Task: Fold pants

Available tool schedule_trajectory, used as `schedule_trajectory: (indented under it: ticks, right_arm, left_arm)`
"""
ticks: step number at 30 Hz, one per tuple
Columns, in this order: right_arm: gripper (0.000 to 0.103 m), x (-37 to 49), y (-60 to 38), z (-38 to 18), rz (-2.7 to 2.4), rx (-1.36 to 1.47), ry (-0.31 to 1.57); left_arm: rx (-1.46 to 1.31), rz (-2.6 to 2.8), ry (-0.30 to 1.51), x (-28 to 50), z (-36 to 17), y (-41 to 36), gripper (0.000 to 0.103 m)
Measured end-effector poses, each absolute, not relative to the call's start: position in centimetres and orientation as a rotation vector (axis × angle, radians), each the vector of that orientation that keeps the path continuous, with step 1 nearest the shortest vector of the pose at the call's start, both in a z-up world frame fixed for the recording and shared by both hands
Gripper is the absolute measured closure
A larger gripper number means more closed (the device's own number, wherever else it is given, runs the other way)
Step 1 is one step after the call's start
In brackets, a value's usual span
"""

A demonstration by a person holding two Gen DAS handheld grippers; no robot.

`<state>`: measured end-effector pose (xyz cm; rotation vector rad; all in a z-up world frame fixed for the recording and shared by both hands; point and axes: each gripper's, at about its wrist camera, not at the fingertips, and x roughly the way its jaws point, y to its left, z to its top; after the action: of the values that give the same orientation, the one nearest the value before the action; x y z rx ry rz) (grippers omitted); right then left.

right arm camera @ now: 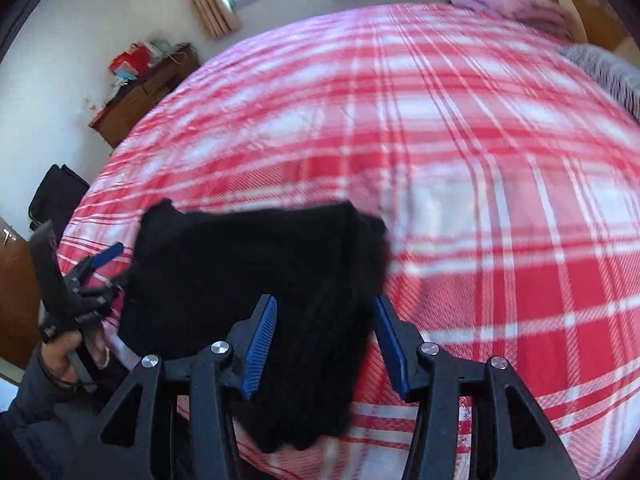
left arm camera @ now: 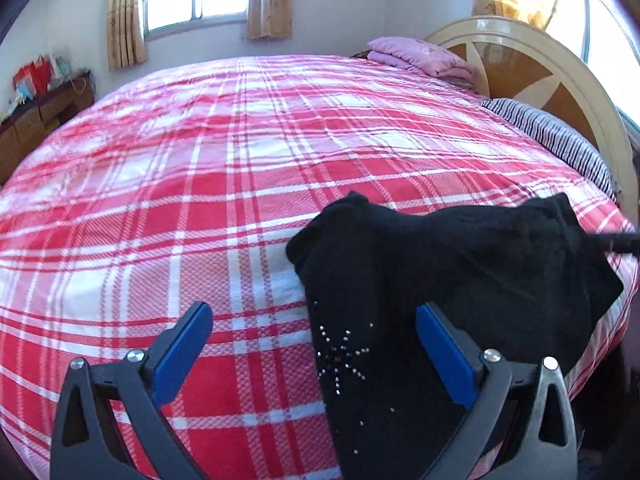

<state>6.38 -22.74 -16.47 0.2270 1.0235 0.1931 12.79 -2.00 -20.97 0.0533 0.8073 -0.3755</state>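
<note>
- The pants lie in a dark heap at the near edge of the bed. They are partly doubled over, and one part with a star of small studs runs down toward the edge. Lying that close, they are probably within easy reach of both hands without leaning over the mattress.
- The left gripper hangs over that near part, pointing down and forward. Its blue fingers are spread wide: one is over bare bedspread, the other over the black cloth, and they pinch nothing.
- In the right wrist view the same tool sits at the heap's left side, held by the person's hand in a dark sleeve. From there it looks placed to steady or pick up that side.
- The right gripper tilts steeply down over the heap's right part. Its fingers stand half apart, with black cloth showing in the gap. The pads do not visibly press it, so it seems unheld. That view is smeared by motion.
- Farther off, the checked bedspread lies flat and bare, which leaves room to lay the pants out.
- At the far end are a folded pink blanket, a striped pillow and a rounded headboard.
</note>
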Motion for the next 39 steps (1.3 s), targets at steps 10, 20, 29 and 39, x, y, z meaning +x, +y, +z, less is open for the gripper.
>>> schedule_trajectory:
  ticks: [10,20,29,39]
  right_arm:
    - [0.051,6.2,-24.8,-18.1,0.277,0.363,1.001]
    - [0.051,6.1,-24.3,-18.6,0.273,0.287,0.949]
    - [0.054,5.7,-24.8,-18.5,0.265,0.328,0.900]
    - [0.067,5.4,-24.3,-18.4,0.315,0.339,0.896]
  left_arm:
    - [0.045,-0.394,0.799,13.0,-21.6,-2.6,0.000]
    - [0.016,-0.431,0.787,13.3,-22.2,-2.6,0.000]
    - [-0.006,-0.494,0.776,12.7,-21.9,-2.3,0.016]
    - [-0.068,-0.588,0.797,12.7,-21.7,-2.2,0.053]
